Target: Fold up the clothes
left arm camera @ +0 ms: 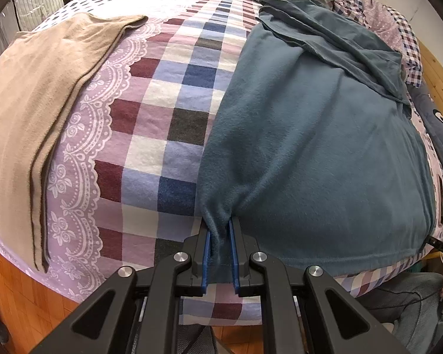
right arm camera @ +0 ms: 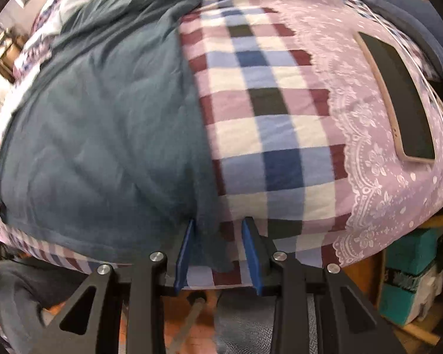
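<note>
A teal garment [left arm camera: 310, 135] lies spread on a checked bedspread [left arm camera: 168, 112], with a sleeve folded across its far end. My left gripper [left arm camera: 220, 230] is shut on the garment's near left corner, and the cloth bunches between the blue pads. In the right wrist view the same teal garment [right arm camera: 97, 135] fills the left side. My right gripper [right arm camera: 218, 227] is open at its near right corner, the cloth edge lying between the spread fingers. That view is blurred.
A folded tan garment [left arm camera: 35, 94] rests on the bed's left side. A dark tablet or phone [right arm camera: 398, 97] lies at the right on the purple lace-print border. Wooden floor shows below the bed edge; teal boxes [right arm camera: 410, 274] stand at lower right.
</note>
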### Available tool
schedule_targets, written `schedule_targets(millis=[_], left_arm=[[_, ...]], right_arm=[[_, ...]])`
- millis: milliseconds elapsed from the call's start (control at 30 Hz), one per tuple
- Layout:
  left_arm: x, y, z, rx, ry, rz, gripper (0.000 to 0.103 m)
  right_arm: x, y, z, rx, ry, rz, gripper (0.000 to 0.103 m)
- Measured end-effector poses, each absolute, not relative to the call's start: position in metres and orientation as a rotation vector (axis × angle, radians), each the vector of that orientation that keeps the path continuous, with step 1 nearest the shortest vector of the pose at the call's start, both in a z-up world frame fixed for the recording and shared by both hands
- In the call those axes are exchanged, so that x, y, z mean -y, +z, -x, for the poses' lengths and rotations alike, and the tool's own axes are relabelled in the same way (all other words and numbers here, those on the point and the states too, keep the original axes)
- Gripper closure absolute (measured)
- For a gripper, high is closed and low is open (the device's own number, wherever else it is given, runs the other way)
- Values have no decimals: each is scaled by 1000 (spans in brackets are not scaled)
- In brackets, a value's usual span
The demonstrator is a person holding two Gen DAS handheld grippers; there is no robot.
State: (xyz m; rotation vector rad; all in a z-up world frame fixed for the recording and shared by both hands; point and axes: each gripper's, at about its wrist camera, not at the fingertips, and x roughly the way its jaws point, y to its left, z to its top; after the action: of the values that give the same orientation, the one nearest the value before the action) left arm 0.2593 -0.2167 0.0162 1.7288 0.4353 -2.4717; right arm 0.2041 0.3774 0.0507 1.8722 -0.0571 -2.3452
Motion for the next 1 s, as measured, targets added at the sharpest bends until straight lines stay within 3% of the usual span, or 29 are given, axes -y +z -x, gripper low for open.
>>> schedule_targets(millis=[67, 100, 133, 767, 1000], left_arm=[[216, 17, -260, -434, -2473, -1728, 92], [217, 18, -260, -436, -2476, -1729, 92], [218, 19, -260, -439, -2478, -1729, 92], [215, 42, -284, -518, -2609, -1700, 99], [219, 66, -311, -658, -2732, -1613, 100]], right_arm=[[-375, 50, -204, 12, -2339, -1885, 74], [-372, 50, -204, -11, -2330, -1884, 92], [-370, 50, -205, -33, -2321, -1881, 98], [-401, 105, -242, -268, -2362, -1780, 102], [-418, 116, -247, -340, -2386, -1775, 102]])
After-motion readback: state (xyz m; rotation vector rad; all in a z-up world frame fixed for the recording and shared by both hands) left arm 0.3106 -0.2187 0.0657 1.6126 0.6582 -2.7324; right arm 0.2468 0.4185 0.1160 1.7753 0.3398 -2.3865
